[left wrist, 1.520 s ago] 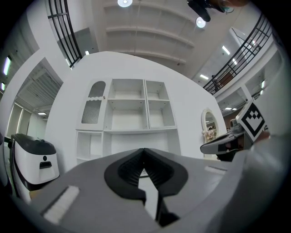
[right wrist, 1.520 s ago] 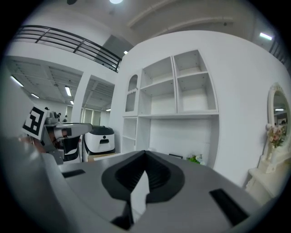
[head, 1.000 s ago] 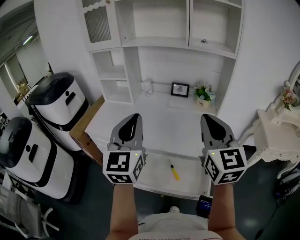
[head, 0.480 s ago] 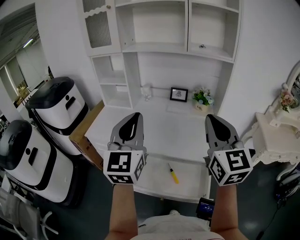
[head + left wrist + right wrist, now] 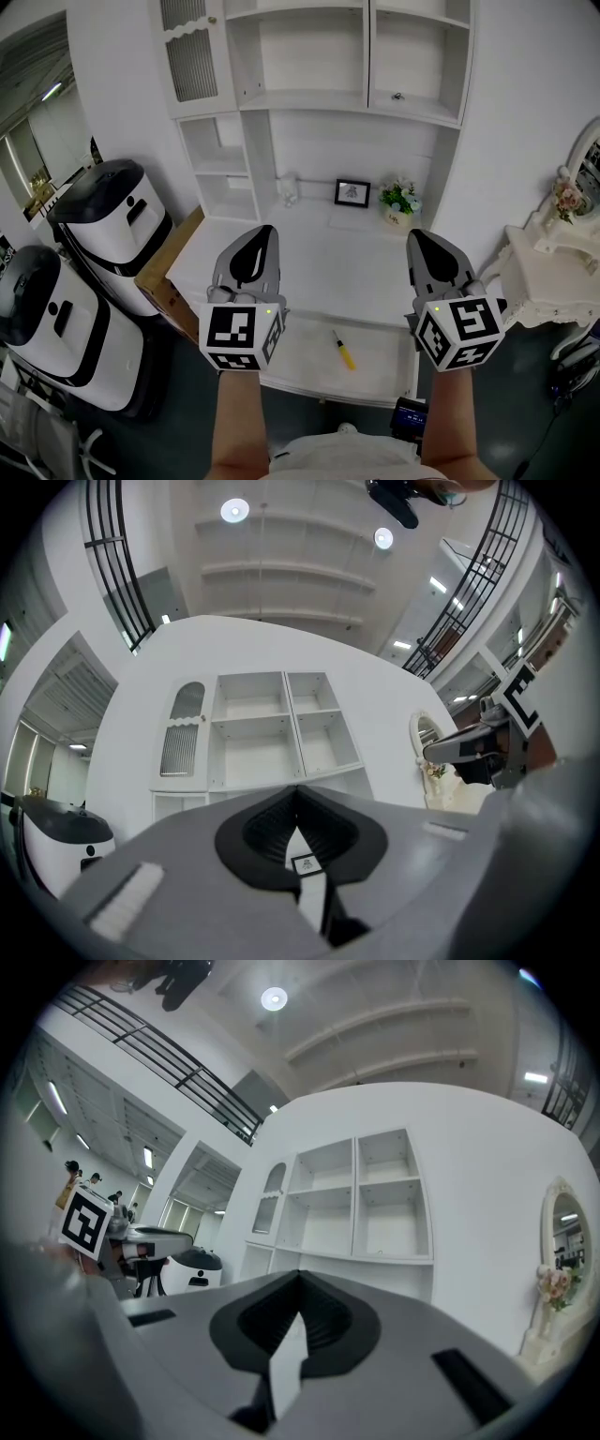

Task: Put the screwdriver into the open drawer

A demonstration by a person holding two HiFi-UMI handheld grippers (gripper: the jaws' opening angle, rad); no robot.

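left hand-held gripper (image 5: pixel 261 236) and right hand-held gripper (image 5: pixel 419 238) are both clenched on nothing, above the open drawer (image 5: pixel 309 345). the slim screwdriver (image 5: pixel 343 351), with a yellow handle and thin shaft, lies inside the smooth white drawer, right of its middle.

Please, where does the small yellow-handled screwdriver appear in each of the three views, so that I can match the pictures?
Head view: the small yellow-handled screwdriver lies low in the centre, on a white surface.
Left gripper view: not in it.
Right gripper view: not in it.
Shared landmark: the white open-shelf cabinet, at the top in the head view and mid-picture in the left and right gripper views.
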